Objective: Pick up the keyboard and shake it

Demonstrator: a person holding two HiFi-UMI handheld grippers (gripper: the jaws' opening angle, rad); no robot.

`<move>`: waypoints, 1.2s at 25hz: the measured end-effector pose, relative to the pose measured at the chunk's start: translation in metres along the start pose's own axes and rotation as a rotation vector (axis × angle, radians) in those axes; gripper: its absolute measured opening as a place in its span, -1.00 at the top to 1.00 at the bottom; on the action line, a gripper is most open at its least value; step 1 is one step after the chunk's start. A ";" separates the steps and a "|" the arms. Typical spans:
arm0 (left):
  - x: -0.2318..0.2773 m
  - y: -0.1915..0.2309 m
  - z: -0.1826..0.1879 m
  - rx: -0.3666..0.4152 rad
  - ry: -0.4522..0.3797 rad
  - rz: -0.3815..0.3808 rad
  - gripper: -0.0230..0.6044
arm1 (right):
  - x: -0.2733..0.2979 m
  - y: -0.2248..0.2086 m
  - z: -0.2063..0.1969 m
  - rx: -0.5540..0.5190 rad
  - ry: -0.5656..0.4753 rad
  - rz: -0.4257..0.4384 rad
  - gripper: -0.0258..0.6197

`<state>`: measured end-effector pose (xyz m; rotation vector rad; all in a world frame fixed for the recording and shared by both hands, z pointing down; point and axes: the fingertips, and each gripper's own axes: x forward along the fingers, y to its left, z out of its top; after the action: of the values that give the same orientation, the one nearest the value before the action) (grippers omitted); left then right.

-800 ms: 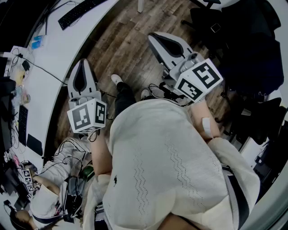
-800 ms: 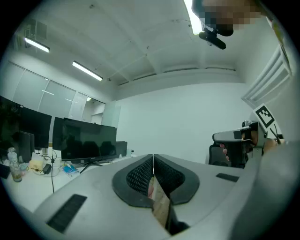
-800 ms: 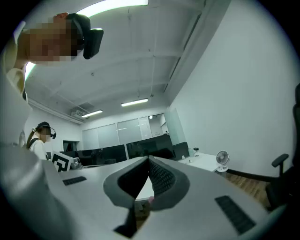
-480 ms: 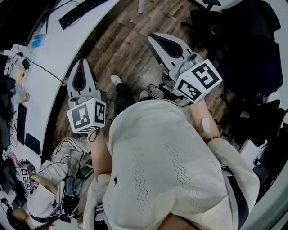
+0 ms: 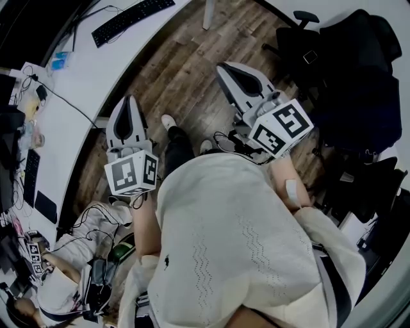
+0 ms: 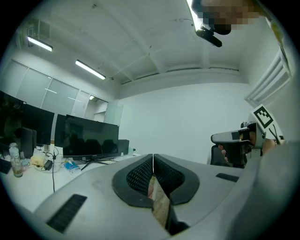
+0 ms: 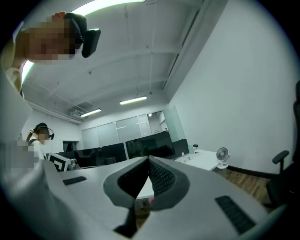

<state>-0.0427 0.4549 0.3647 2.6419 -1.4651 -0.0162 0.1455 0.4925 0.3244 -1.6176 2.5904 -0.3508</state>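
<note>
Black keyboard (image 5: 132, 20): laid slantwise on the white desk (image 5: 77, 70).
Left gripper (image 5: 129, 101): nearer the keyboard, well apart; jaws closed, empty.
Right gripper (image 5: 225, 66): farther from the keyboard; jaws closed, empty.

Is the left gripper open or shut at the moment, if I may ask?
Shut: the left gripper shows its jaws pressed together, nothing between them.

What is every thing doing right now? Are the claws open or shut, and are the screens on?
left claw: shut, holding nothing.
right claw: shut, holding nothing.
keyboard: lying flat on the white desk, not picked up.
monitors: screens dark.
fan: standing upright; can't tell if it is spinning.
</note>
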 end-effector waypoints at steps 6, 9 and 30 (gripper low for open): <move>0.025 0.026 -0.006 -0.020 0.009 0.029 0.88 | 0.024 -0.019 -0.001 0.010 -0.009 -0.047 0.92; 0.042 0.039 -0.009 -0.042 0.023 0.028 0.88 | 0.042 -0.031 -0.002 0.029 0.004 -0.069 0.92; 0.169 0.168 0.006 -0.129 -0.019 -0.094 0.88 | 0.218 -0.070 0.017 0.072 -0.025 -0.106 0.92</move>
<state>-0.0948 0.2234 0.3856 2.6099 -1.2977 -0.1404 0.1129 0.2653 0.3378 -1.7273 2.4504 -0.4227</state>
